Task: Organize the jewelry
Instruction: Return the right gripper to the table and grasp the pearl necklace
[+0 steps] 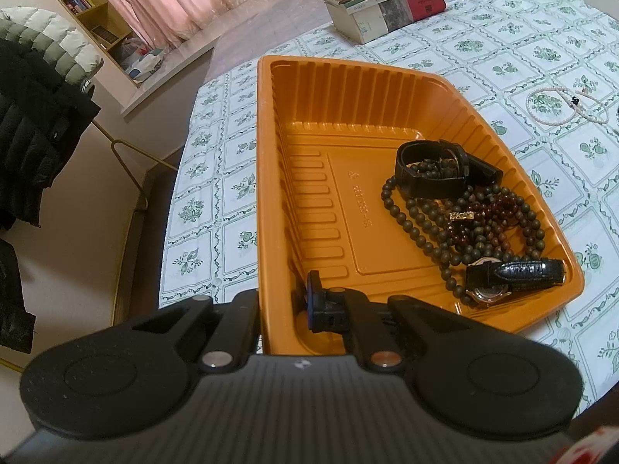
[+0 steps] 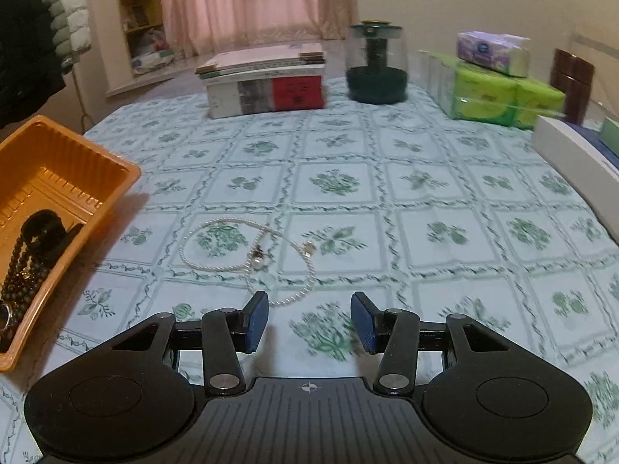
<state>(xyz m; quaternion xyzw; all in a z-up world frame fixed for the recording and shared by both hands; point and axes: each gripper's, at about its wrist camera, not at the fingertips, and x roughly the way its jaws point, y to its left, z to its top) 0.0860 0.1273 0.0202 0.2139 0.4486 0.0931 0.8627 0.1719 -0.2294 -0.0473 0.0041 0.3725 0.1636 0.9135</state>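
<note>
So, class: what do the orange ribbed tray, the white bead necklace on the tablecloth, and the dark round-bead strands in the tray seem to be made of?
Orange ribbed tray: thin moulded plastic, semi-gloss; pressed ribs and embossed marking.
White bead necklace: pearls or imitation, pale sheen; cannot tell which.
Dark round-bead strands: probably wood, matte brown-green; the reddish glossy ones look like stone or glass.

Orange tray [image 1: 267, 193]: thin moulded plastic, ribbed walls, semi-gloss. Desk [image 2: 425, 193] cover: printed floral sheet, smooth, faint sheen. Dark bead strings [image 1: 425, 224]: round beads, matt, wood-like. Watch strap [image 1: 530, 270]: black, grained, glossy, leather-like. Watch case [image 1: 487, 290]: polished metal. Pearl necklace [image 2: 216, 266]: small, lustrous white beads. Left tongs [image 1: 309, 301]: matt black plastic, metal pivot pins. Right tongs [image 2: 309, 321] pads [image 2: 258, 321]: blue, finely textured.
</note>
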